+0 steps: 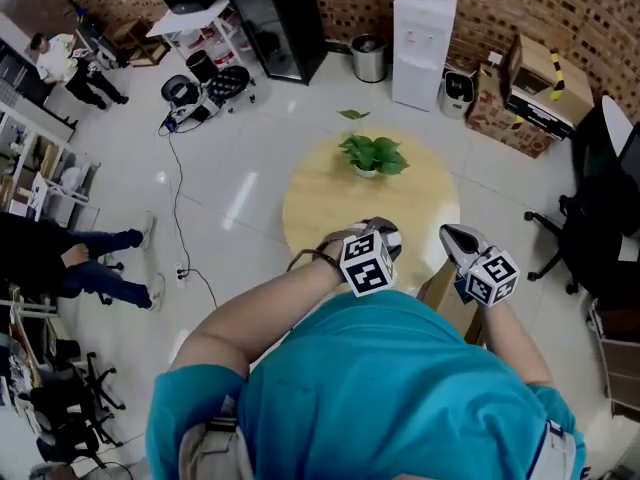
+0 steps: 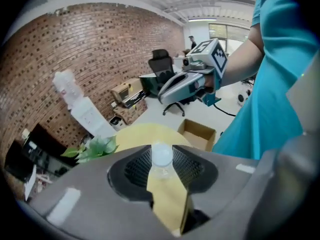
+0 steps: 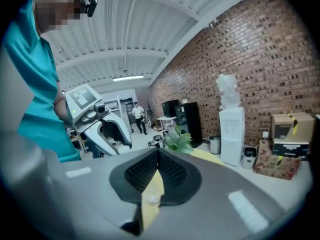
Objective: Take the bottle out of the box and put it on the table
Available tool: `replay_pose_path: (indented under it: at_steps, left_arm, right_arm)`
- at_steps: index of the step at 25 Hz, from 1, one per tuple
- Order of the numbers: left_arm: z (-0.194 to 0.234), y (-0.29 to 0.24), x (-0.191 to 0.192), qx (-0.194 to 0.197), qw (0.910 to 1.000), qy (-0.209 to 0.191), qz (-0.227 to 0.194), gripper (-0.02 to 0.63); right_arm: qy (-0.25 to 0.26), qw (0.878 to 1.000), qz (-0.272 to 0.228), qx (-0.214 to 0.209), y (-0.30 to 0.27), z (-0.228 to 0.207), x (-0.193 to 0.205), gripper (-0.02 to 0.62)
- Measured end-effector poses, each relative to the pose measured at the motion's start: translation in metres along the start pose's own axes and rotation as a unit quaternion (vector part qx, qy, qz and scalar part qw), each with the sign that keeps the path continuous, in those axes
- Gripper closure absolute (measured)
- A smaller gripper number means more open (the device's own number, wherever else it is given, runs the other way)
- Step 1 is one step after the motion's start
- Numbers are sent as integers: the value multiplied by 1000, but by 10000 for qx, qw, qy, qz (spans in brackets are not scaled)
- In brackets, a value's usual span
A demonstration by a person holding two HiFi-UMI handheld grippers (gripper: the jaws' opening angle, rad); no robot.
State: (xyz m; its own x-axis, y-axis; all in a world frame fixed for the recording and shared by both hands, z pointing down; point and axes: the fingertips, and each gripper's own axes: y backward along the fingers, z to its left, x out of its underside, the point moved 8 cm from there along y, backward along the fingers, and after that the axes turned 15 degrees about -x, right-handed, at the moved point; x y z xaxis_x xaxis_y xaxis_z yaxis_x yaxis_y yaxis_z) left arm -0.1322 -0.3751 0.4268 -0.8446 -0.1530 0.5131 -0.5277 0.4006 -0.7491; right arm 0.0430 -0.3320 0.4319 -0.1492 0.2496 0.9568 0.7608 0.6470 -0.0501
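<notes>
My left gripper is shut on a clear bottle with a white cap, which stands up between the pads. In the head view this gripper hangs over the near edge of the round wooden table; the bottle is hidden there. My right gripper is beside it at the table's right edge, above the open cardboard box on the floor. That box looks empty in the left gripper view. The right gripper's tips meet, and the table's yellow shows through the slit.
A potted plant stands at the table's far side. Behind it are a water dispenser, a bin and stacked cartons. An office chair is at the right. A cable runs over the floor at the left, near seated people.
</notes>
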Motion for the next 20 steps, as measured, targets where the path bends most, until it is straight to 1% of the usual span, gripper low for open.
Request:
replay_pose_path:
  at_steps: [2,5,7,9,11,14,18,20]
  left_arm:
    - [13,-14,18,-323,9986,350,242,474]
    - [40,-22,34,-760,9926,794,508,472]
    - [48,-21,51,-901,9883,1006,712,472]
    - [56,-21,70,-996,9845,1136,894,472]
    - [65,-23,87,-1036,9817,1219,1036,474]
    - [73,-28,109,-980,9801,1323,1113,472]
    - [84,-34,133,-757,9782,1604,1082,472]
    - [89,-36,141,-680,9773,1739,1001,472]
  right_arm:
    - [34,9992,100,-393,-13,-14,10,594]
    - [157,9959,271,-844,-33,-28,14,594]
    - [179,9935,386,-1059,-42,-27,19,594]
    - [228,9912,470,-1217,-54,-23,21,594]
    - [227,9902,532,-1271,-64,-23,22,594]
    - [126,9909,552,-1218,-79,-24,22,594]
    - [117,9914,643,-1130,-100,-20,19,594]
    - [109,9916,704,-1082,-108,-17,19,594]
